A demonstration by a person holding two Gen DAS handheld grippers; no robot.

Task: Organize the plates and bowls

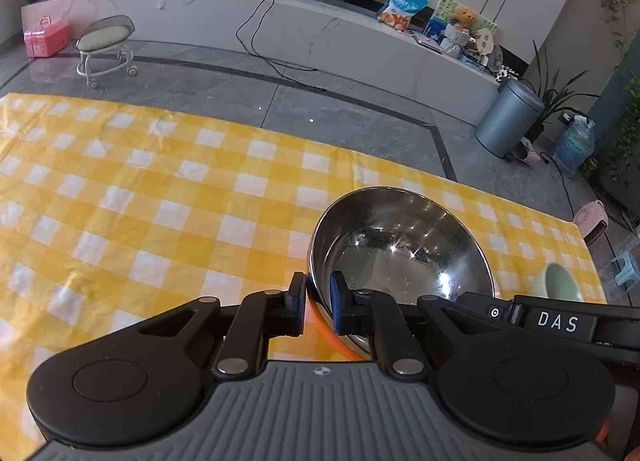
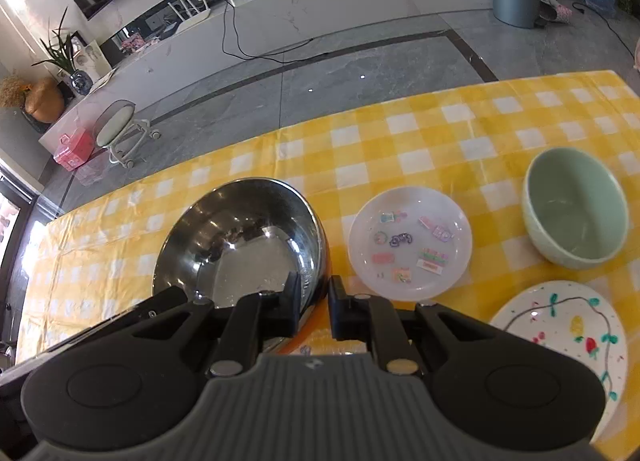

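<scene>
A shiny steel bowl (image 1: 400, 249) sits on the yellow checked tablecloth (image 1: 140, 189). My left gripper (image 1: 318, 301) is shut on its near left rim. My right gripper (image 2: 314, 301) is shut on the same steel bowl (image 2: 240, 241) at its right rim. An orange edge (image 1: 328, 331) shows under the bowl. To the right lie a small white plate with stickers (image 2: 410, 243), a pale green bowl (image 2: 576, 207) and a white plate with painted fruit (image 2: 568, 333). The green bowl also peeks past the right gripper's body in the left wrist view (image 1: 560, 281).
The table's far edge (image 2: 360, 109) drops to a grey tiled floor. Beyond stand a wheeled stool (image 1: 106, 45), a pink box (image 1: 46, 37), a grey bin (image 1: 508, 117) and a long white cabinet (image 1: 320, 21).
</scene>
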